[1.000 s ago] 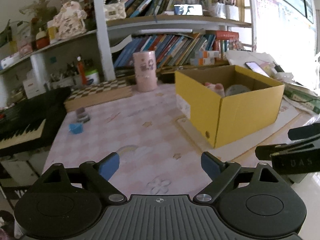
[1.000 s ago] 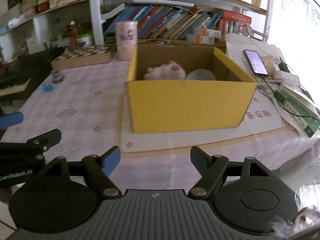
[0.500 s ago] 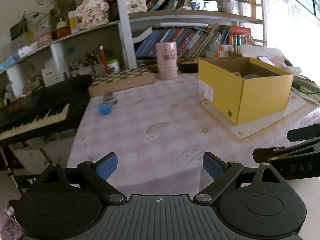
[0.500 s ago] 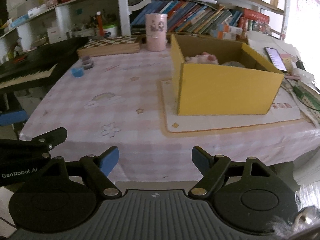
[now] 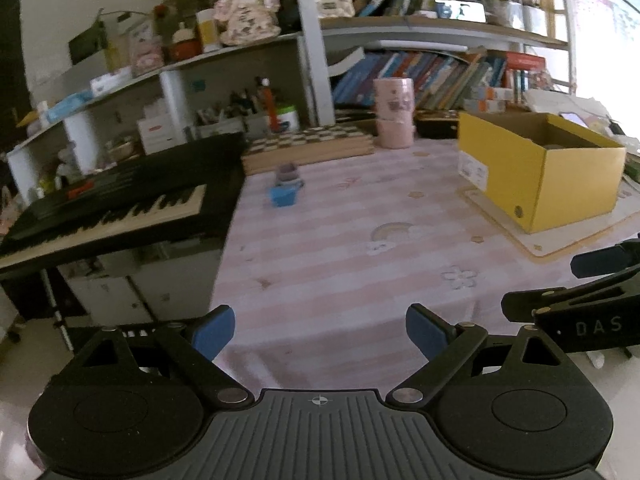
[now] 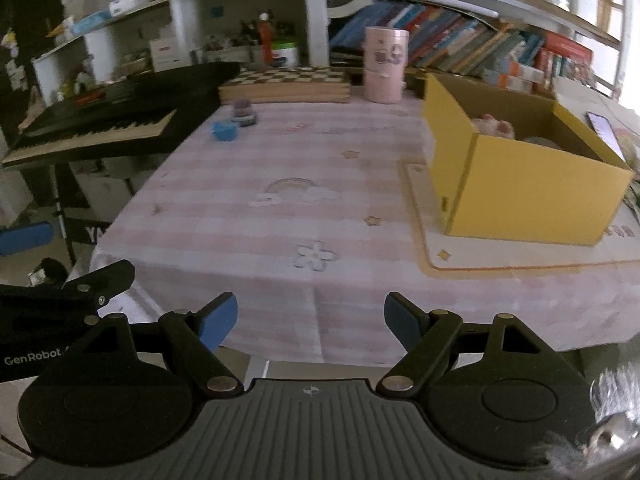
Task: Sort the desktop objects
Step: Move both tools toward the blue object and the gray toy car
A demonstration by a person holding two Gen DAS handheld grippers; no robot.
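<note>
A yellow cardboard box [image 6: 516, 184] stands on a cream mat at the table's right, with a pink soft toy [image 6: 494, 125] and a grey round thing inside. The box [image 5: 536, 172] also shows in the left wrist view. At the far left of the pink tablecloth sit a small blue cup [image 5: 284, 195] and a purple tape roll [image 5: 287, 172]; the right wrist view shows the cup [image 6: 224, 130] and the roll [image 6: 243, 110] too. My left gripper [image 5: 320, 330] and right gripper [image 6: 310, 318] both hang open and empty over the table's near edge.
A tall pink canister [image 6: 385, 64] and a chequered board [image 6: 286, 84] stand at the table's back edge. A black keyboard [image 5: 120, 204] on a stand flanks the table's left side. Shelves of books [image 5: 420, 76] rise behind. A phone [image 6: 604, 130] lies right of the box.
Both grippers have drawn back from the box towards the near table edge and swung left, so more of the tablecloth and the keyboard show. Both stayed open and empty.
</note>
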